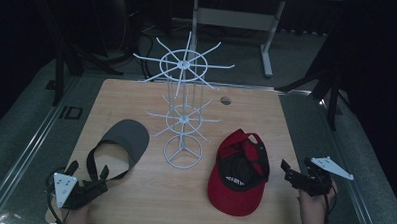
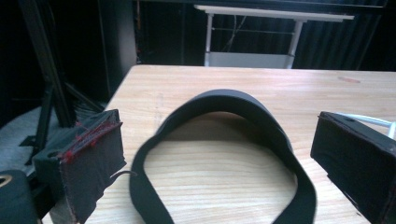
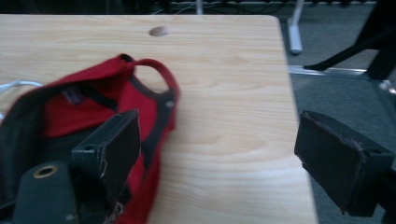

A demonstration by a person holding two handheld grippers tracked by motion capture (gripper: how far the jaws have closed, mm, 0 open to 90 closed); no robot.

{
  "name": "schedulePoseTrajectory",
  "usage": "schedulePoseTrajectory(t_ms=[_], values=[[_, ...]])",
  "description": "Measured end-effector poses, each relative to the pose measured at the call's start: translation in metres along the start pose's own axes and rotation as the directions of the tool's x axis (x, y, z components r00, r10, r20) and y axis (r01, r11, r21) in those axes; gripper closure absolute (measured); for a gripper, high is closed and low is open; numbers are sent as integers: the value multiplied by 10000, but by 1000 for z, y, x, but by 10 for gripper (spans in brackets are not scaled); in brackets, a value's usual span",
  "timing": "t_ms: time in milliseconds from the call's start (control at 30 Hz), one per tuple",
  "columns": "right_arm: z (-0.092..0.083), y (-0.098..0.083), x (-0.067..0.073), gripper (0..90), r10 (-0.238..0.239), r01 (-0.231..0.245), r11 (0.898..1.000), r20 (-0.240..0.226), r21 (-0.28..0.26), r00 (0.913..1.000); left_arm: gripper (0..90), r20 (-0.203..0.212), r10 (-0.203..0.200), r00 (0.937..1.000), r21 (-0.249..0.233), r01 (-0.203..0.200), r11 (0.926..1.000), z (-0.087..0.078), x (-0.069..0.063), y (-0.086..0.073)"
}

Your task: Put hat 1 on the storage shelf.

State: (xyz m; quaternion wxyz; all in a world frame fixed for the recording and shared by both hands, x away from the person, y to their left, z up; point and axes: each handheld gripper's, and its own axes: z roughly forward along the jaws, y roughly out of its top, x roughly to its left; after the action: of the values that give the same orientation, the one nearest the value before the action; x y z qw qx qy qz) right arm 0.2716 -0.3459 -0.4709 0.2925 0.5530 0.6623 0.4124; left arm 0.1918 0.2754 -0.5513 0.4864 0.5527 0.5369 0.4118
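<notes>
The left gripper [image 1: 86, 180], jaws wide and empty, sits right at the grey visor's [image 1: 123, 142] strap, while the right gripper [image 1: 296, 178], equally open, waits just right of the red cap [image 1: 236, 186]

We see a wooden bench [image 1: 137, 95] with a small dark hole [image 1: 225, 100] near its far edge. Behind it stands a white-legged table [image 1: 269, 39] on a grey floor [image 1: 308, 61], beside black tripod legs [image 1: 332, 91].
</notes>
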Motion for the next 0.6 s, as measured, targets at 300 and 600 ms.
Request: schedulePoseTrajectory(t_ms=[300, 600], values=[[35, 5, 28, 114, -698, 790, 9939, -1157, 770, 9908, 26, -14, -151, 9999, 479, 152, 9987, 0, -2, 2], [76, -10, 42, 195, -1362, 1589, 9735, -1410, 1643, 9806, 26, 465, 547, 9974, 638, -576, 9963, 2, -11, 1]])
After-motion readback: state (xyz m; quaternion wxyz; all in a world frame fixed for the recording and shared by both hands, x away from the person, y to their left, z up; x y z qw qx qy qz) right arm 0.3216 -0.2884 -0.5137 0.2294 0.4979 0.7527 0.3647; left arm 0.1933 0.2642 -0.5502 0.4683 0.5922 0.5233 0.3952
